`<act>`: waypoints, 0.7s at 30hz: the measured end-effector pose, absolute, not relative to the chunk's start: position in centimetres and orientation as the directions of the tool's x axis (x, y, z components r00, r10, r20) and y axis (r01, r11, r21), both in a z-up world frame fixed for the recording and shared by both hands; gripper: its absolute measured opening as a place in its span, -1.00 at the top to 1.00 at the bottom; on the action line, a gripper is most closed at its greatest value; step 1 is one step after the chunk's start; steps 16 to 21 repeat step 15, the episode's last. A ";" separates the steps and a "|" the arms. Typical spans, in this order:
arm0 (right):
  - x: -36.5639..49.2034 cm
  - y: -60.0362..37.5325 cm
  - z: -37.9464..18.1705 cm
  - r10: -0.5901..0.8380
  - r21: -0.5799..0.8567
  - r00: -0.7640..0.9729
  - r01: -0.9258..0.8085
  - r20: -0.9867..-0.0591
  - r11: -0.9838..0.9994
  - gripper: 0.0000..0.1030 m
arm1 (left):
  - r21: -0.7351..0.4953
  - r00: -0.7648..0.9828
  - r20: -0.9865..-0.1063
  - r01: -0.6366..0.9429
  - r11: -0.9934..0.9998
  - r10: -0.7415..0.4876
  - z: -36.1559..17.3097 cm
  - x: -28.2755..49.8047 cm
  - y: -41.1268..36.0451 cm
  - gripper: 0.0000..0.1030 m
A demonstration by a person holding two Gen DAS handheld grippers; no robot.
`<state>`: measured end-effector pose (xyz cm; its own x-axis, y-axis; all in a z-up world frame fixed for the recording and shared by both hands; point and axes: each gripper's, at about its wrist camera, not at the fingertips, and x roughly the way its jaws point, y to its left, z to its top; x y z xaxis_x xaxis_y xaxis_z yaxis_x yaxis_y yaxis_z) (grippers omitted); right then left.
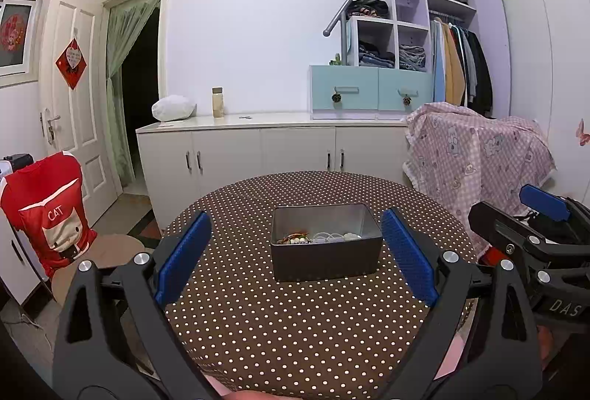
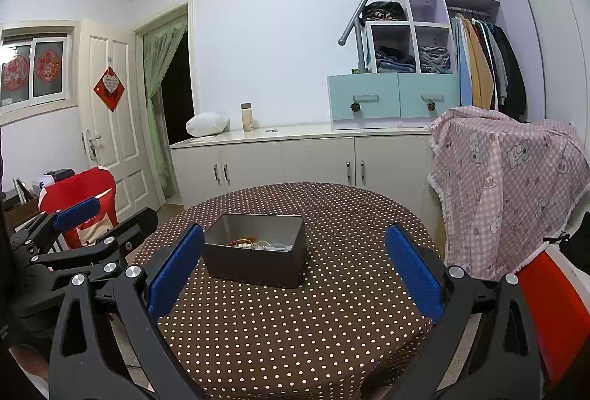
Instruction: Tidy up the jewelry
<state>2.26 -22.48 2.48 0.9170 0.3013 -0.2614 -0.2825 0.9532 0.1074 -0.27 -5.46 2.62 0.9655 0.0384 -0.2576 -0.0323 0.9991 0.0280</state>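
A dark metal box (image 1: 326, 245) (image 2: 256, 258) stands open near the middle of a round table with a brown polka-dot cloth (image 1: 295, 319) (image 2: 313, 308). Jewelry (image 1: 319, 237) (image 2: 258, 244) lies in a heap on its floor: white beads, orange and red pieces. My left gripper (image 1: 295, 245) is open, held above the near side of the table with the box straight ahead between its blue pads. My right gripper (image 2: 295, 260) is open too, with the box ahead and slightly left. Neither holds anything. Each gripper shows at the edge of the other's view.
A chair with a red cover (image 1: 48, 212) stands left of the table. A chair draped in pink checked cloth (image 2: 509, 186) stands to the right. A white cabinet (image 1: 258, 149) runs along the wall behind, with a bottle (image 1: 217, 102) and a white bag (image 1: 173, 108) on top.
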 end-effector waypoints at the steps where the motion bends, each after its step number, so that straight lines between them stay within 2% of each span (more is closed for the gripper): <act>1: 2.2 -22.5 2.4 0.301 0.108 0.917 -0.282 -0.262 0.953 -0.84 | 0.028 0.965 -0.259 -0.032 0.999 0.038 2.5 -0.3 -5.5 -0.79; 21: 2.3 -22.4 2.3 0.301 0.109 0.915 -0.282 -0.268 0.953 -0.84 | 0.030 0.964 -0.262 -0.034 0.999 0.040 2.5 -0.2 -5.8 -0.79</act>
